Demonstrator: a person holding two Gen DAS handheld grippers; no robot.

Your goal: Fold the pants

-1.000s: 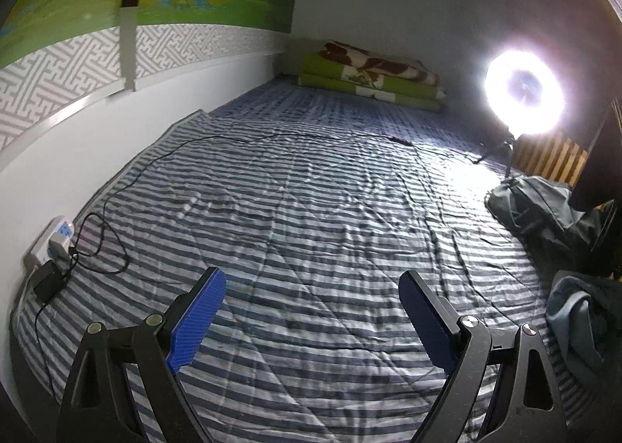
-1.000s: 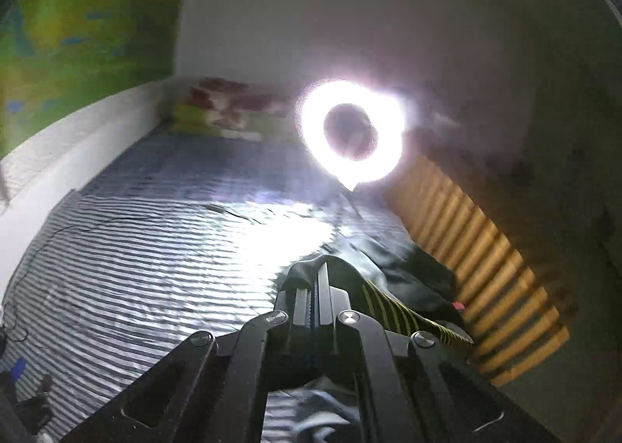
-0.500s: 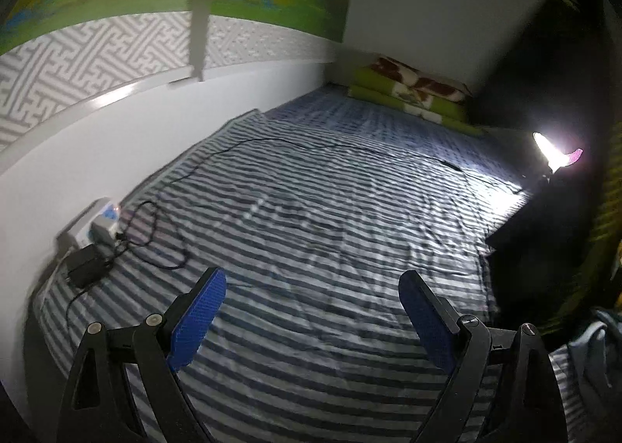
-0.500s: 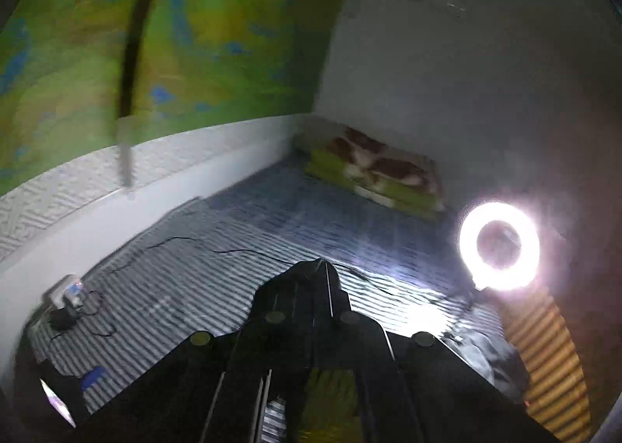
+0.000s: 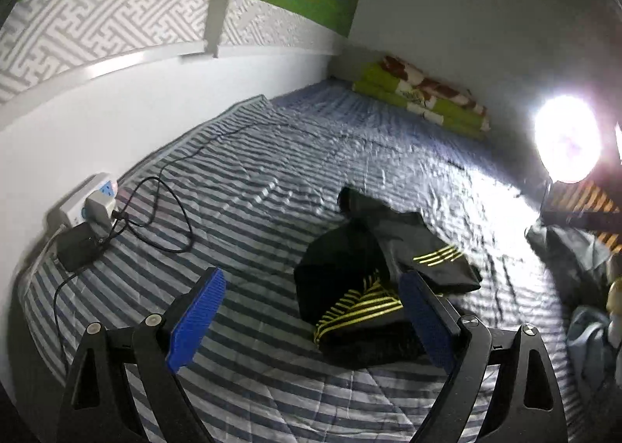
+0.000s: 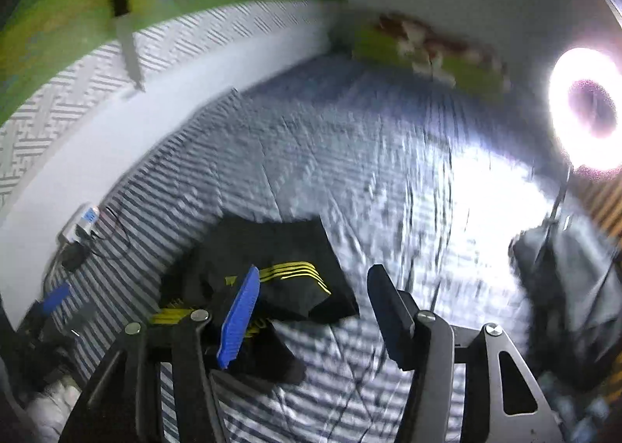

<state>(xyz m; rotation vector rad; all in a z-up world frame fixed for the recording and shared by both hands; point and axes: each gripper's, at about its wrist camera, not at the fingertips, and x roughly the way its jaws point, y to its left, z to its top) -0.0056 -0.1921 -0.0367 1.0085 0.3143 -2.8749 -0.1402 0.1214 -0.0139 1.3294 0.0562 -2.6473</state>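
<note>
left gripper (image 5: 311, 311) fingers wide apart, blue pads (image 5: 198, 316) clear, nothing between them, pointing down at the bed. right gripper (image 6: 311, 307) fingers are opening, gap between them shows only bedding; its left pad (image 6: 239, 316) overlaps the edge of the pants in view but no cloth is pinched. black pants (image 5: 373, 279) with yellow stripes lie crumpled in a heap on the striped bedspread (image 5: 272, 171), roughly mid-bed, just ahead of the left gripper's right finger and partly behind it. in the right wrist view the same pants (image 6: 280, 248) sit ahead and left of the fingers, one part with yellow stripes on top, rest bunched; view is motion-blurred. past the pants: white power strip (image 5: 89, 202) with a black adapter (image 5: 76, 248) and looped black cable (image 5: 167, 217) at the left edge of the bed against the wall. folded green blanket with red-brown pattern (image 5: 423, 97) at the far end of the bed. ring light (image 6: 587, 109) on a stand at the right, very bright, washing out the bedspread beside it. grey-blue clothes pile (image 5: 571, 252) on the right edge of the bed below the light. wall on the left has a grey maze-pattern band (image 5: 97, 19) with a green mural above.
</note>
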